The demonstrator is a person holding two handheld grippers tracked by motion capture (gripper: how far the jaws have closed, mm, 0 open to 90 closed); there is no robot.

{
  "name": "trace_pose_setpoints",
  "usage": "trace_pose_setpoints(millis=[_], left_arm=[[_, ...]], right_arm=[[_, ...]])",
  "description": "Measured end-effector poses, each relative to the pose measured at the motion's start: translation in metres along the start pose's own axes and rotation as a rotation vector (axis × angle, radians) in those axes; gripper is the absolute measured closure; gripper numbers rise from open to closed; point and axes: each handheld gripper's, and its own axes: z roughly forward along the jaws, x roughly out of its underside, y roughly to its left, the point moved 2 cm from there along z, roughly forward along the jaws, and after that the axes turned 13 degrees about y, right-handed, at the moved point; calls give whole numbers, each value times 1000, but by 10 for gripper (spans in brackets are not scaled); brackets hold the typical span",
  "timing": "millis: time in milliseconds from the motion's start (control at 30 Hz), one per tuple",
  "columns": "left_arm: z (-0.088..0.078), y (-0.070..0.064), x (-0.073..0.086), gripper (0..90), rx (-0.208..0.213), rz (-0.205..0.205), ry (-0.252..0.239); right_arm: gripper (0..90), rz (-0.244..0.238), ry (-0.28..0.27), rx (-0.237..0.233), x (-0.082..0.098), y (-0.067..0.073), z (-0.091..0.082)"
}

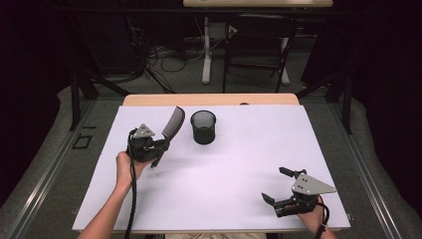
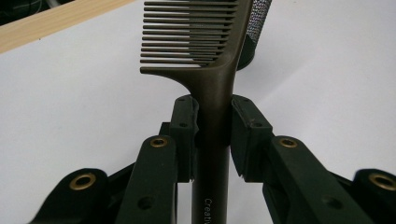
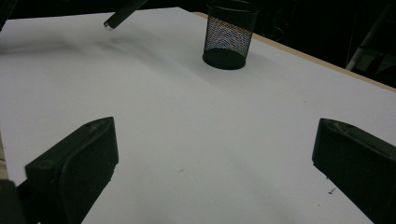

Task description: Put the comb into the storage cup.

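While your left gripper (image 1: 161, 145), left of centre, clamps the comb (image 1: 173, 122) handle to aim it at the mesh cup (image 1: 203, 127), your right gripper (image 1: 274, 185) waits agape, lower right.

Dark room: black chair (image 1: 259, 42) (cables (image 1: 164, 57) beside) on grey floor (image 1: 50, 149).

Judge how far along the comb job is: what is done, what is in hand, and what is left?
Done: the left gripper has the comb clamped by its handle, lifted off the white table. In hand: the comb is held beside the mesh cup, teeth end up, not over it. Left, probably: move it above the cup and drop it in. The right gripper rests open near the table's front edge.
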Motion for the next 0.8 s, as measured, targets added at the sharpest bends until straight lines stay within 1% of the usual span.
trace_pose_setpoints(millis=[133,367,500,600,633,800], left_arm=[[0,0,-2,725,-3,-7,-29],[0,-4,-8,725,-11,6,-52],[0,-5,-11,725,-7,0,-73],[0,-4,-13,725,-4,7,-79],[0,-5,-14,725,-5,1,-87],[-1,-7,-19,725,3,7,-99]], right_arm=[[1,1,-2,0,0,0,0],[1,-1,0,1,0,0,0],[1,3,1,3,0,0,0],[0,4,2,1,1,-1,1],[1,4,2,2,1,-1,1],[1,1,2,4,0,0,0]])
